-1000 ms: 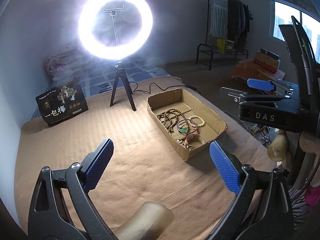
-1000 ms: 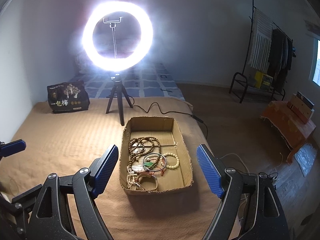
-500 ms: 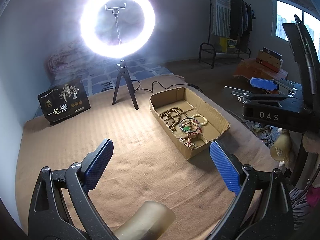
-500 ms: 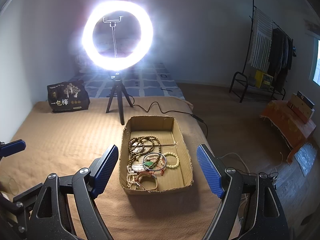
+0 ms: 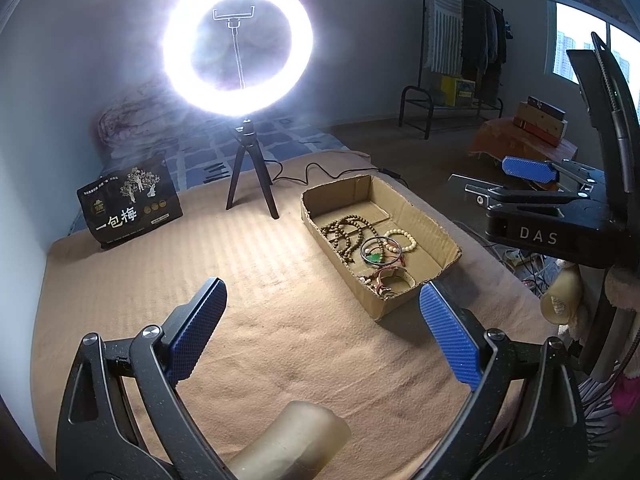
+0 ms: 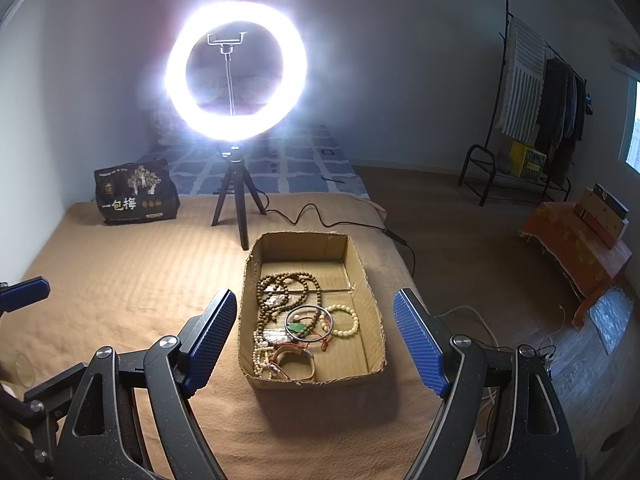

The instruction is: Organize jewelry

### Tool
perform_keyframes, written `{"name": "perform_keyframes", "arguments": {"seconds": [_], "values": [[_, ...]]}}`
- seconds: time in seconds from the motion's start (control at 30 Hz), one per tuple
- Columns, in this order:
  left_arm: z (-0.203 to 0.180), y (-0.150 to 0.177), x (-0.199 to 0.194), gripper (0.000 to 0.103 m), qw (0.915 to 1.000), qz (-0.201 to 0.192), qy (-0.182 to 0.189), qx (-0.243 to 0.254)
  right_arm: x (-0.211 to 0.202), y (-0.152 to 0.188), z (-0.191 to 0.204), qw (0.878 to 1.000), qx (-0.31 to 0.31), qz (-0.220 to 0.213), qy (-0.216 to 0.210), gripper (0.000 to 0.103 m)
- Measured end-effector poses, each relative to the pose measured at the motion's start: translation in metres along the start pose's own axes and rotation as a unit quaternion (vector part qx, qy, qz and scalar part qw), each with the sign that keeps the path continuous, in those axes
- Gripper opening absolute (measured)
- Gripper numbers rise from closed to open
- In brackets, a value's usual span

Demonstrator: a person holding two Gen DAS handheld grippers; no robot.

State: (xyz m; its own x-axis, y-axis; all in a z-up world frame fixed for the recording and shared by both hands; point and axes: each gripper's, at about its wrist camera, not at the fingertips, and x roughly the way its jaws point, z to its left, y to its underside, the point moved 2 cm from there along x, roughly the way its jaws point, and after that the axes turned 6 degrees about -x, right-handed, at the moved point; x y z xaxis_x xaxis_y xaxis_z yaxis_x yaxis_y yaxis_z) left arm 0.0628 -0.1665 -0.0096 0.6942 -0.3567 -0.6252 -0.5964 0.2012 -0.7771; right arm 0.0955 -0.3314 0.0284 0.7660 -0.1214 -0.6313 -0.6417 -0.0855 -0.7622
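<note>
Cardboard box [image 6: 370, 300] on tan bed blanket [image 6: 120, 280], holding brown bead necklace [image 6: 288, 286], cream bead bracelet [image 6: 346, 320], dark bangle [image 6: 308, 322], right claw [image 6: 314, 344] above box, wide open, empty, left claw [image 5: 320, 330] beside box, wide open, empty, ring light [image 6: 236, 80] behind.

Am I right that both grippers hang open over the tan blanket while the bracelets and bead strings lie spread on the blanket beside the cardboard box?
Not quite. The bracelets and bead strings lie inside the cardboard box, not beside it, as the right wrist view shows. The rest holds: the left gripper and right gripper are both open over the tan blanket.
</note>
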Motion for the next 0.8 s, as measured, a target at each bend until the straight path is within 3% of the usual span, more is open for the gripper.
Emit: {"name": "perform_keyframes", "arguments": {"seconds": [0.8], "values": [[0.004,-0.0002,-0.0007,0.099,0.9999,0.002,-0.009,-0.01,-0.0008,-0.0005,-0.0015,1.0,0.0,0.0,0.001,0.081]]}}
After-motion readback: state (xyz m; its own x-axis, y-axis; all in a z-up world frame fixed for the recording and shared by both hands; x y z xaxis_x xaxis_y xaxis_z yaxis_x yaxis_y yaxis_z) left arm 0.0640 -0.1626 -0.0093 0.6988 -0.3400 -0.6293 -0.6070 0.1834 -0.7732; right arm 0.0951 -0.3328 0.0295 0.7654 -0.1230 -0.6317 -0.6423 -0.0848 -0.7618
